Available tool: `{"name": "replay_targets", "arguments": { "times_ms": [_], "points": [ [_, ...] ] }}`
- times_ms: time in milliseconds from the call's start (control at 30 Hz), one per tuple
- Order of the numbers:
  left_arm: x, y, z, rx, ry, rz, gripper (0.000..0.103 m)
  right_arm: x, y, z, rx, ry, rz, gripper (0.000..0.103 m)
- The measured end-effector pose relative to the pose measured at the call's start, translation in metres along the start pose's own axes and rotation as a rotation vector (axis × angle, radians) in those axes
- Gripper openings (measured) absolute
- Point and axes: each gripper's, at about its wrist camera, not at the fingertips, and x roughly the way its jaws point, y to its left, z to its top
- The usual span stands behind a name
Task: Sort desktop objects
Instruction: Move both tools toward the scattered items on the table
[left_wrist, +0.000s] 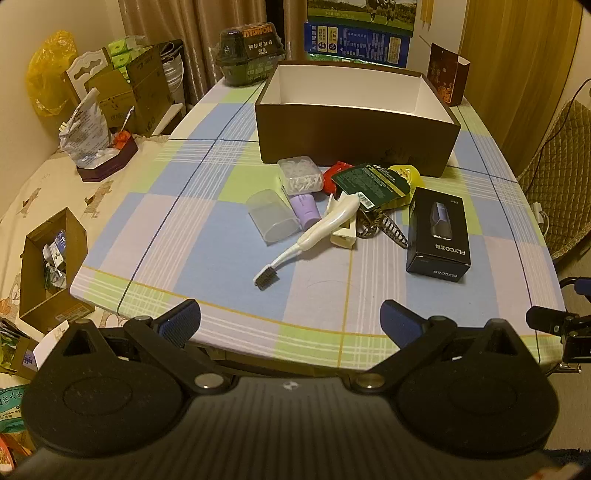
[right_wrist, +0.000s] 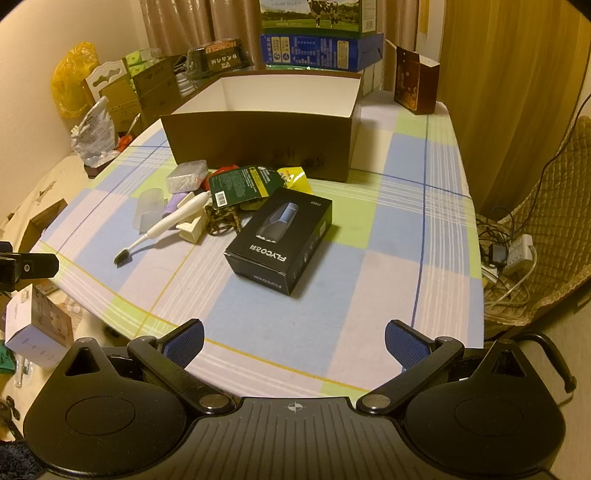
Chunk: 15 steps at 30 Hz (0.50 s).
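Observation:
A pile of small objects lies on the checked tablecloth in front of an open brown box (left_wrist: 354, 133) (right_wrist: 258, 140): a black FLYCO box (left_wrist: 437, 234) (right_wrist: 282, 240), a white toothbrush (left_wrist: 314, 232) (right_wrist: 166, 223), a clear cup (left_wrist: 271, 216) (right_wrist: 147, 208), a purple tube (left_wrist: 304, 210), a clear box of picks (left_wrist: 299, 175) (right_wrist: 186, 175), a green packet (left_wrist: 371, 182) (right_wrist: 240, 182), a white clip (left_wrist: 343, 236) and a patterned cord (left_wrist: 384, 225). My left gripper (left_wrist: 290, 321) is open and empty at the table's near edge. My right gripper (right_wrist: 293, 341) is open and empty, in front of the FLYCO box.
A dark carton (left_wrist: 448, 75) (right_wrist: 415, 85) stands at the table's back right. Stacked boxes (left_wrist: 356, 42) and a black tub (left_wrist: 251, 53) stand behind the brown box. Cartons and bags crowd the left side (left_wrist: 48, 258). A chair with cables (right_wrist: 535, 240) is right.

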Motion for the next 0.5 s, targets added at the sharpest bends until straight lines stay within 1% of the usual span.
{"name": "replay_targets", "arguments": {
  "times_ms": [500],
  "points": [
    [0.0055, -0.0006, 0.0012, -0.008, 0.006, 0.0, 0.102, 0.0071, 0.0037, 0.007, -0.018, 0.012, 0.007, 0.101]
  ]
}}
